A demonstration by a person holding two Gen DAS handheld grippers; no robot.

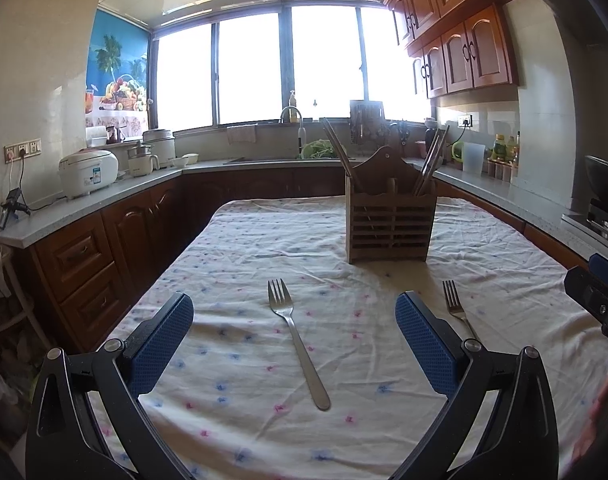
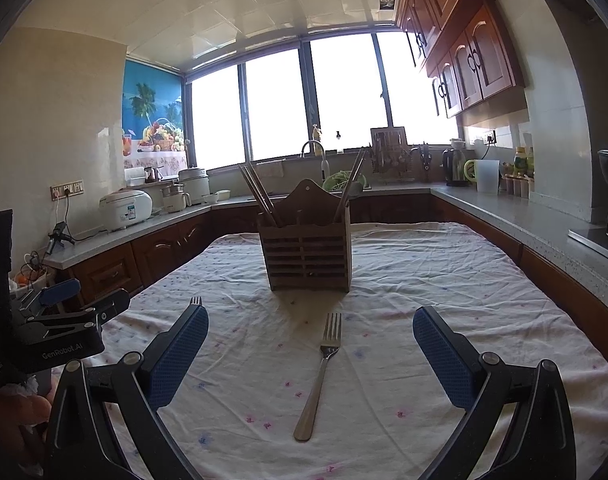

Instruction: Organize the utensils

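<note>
A wooden utensil holder [image 1: 390, 220] [image 2: 308, 254] with chopsticks [image 1: 340, 152] [image 2: 257, 194] in it stands on the cloth-covered table [image 1: 239, 248] [image 2: 424, 264]. Two steel forks lie flat on the cloth, tines toward the holder. The left fork [image 1: 297, 340] lies between the fingers of my open, empty left gripper [image 1: 295, 324]; only its tines show in the right wrist view [image 2: 195, 301]. The right fork [image 2: 318, 376] [image 1: 458, 310] lies between the fingers of my open, empty right gripper [image 2: 311, 338]. Both grippers hover above the cloth.
Kitchen counters [image 1: 115, 192] [image 2: 516, 220] wrap around the table, with a rice cooker [image 1: 87, 172], a sink tap [image 1: 289, 114], a kettle [image 2: 454, 166] and bottles. The left gripper body shows at the left of the right wrist view [image 2: 63, 320].
</note>
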